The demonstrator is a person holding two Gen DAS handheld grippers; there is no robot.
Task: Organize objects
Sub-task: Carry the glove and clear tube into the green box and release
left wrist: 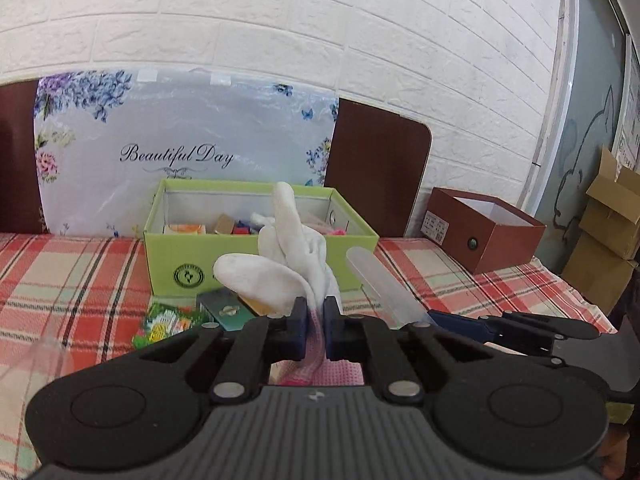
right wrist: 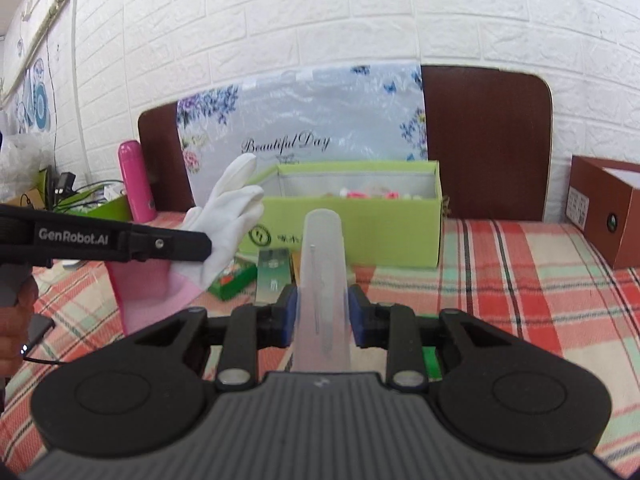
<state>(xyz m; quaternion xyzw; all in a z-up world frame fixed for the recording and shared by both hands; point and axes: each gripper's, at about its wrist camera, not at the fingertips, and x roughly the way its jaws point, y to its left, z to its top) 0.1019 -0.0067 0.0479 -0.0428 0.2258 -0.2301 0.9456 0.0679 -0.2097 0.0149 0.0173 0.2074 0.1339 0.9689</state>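
Observation:
My left gripper [left wrist: 315, 312] is shut on a white glove [left wrist: 288, 256] with a pink cuff, held up above the plaid tablecloth in front of the green box [left wrist: 256, 256]. In the right wrist view the same glove [right wrist: 232, 216] hangs from the left gripper's arm at the left. My right gripper [right wrist: 322, 312] is shut on a frosted translucent tube [right wrist: 322, 264] that stands up between its blue pads [right wrist: 290, 316]. The tube [left wrist: 380, 280] also shows in the left wrist view, to the right of the glove. The green box [right wrist: 352, 228] holds several small colourful items.
Small green packets [left wrist: 176, 320] and a green carton [right wrist: 274, 276] lie on the cloth before the green box. A brown open box [left wrist: 484, 232] stands at the right. A floral "Beautiful Day" board [left wrist: 180, 152] leans on the brick wall. A pink bottle [right wrist: 136, 184] stands far left.

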